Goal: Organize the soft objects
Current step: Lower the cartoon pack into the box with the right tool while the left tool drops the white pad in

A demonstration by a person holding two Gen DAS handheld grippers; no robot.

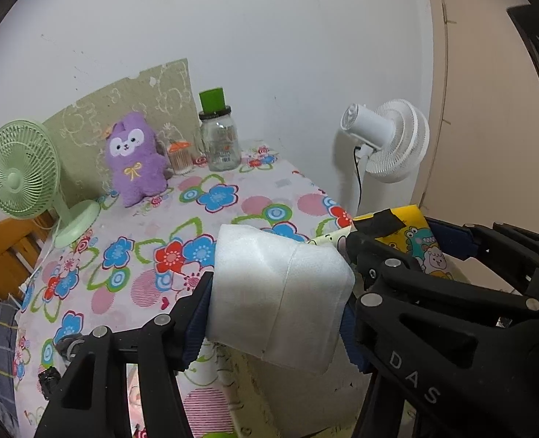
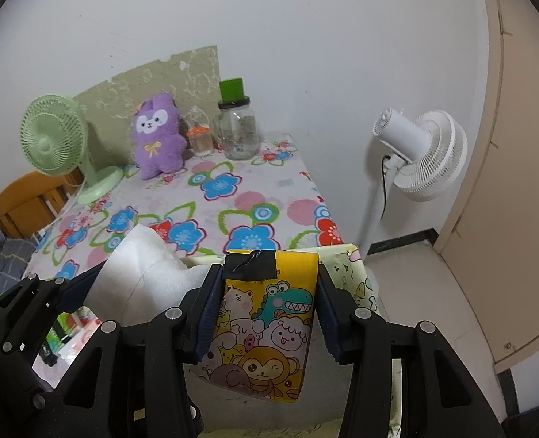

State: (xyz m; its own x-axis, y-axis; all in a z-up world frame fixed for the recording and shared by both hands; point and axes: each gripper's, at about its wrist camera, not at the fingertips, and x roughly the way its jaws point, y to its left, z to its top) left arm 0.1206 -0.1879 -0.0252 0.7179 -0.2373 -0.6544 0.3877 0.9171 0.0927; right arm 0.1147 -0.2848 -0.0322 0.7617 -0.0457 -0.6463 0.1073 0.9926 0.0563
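My left gripper (image 1: 276, 299) is shut on a white foam pouch (image 1: 280, 292) and holds it above the near edge of the flowered table (image 1: 211, 197). The pouch also shows in the right wrist view (image 2: 141, 277). My right gripper (image 2: 267, 292) is shut on a yellow cartoon-animal pack (image 2: 266, 325) with black tape on top, just right of the pouch; it also shows in the left wrist view (image 1: 412, 233). A purple plush toy (image 1: 134, 160) (image 2: 158, 135) sits upright at the table's back, against a green board.
A green desk fan (image 1: 25, 179) stands at the table's left. A glass jar with a green lid (image 1: 218, 135) and a small orange-lidded jar (image 1: 180, 157) stand at the back. A white standing fan (image 1: 390, 138) is right of the table. A wooden chair (image 1: 6, 248) is at left.
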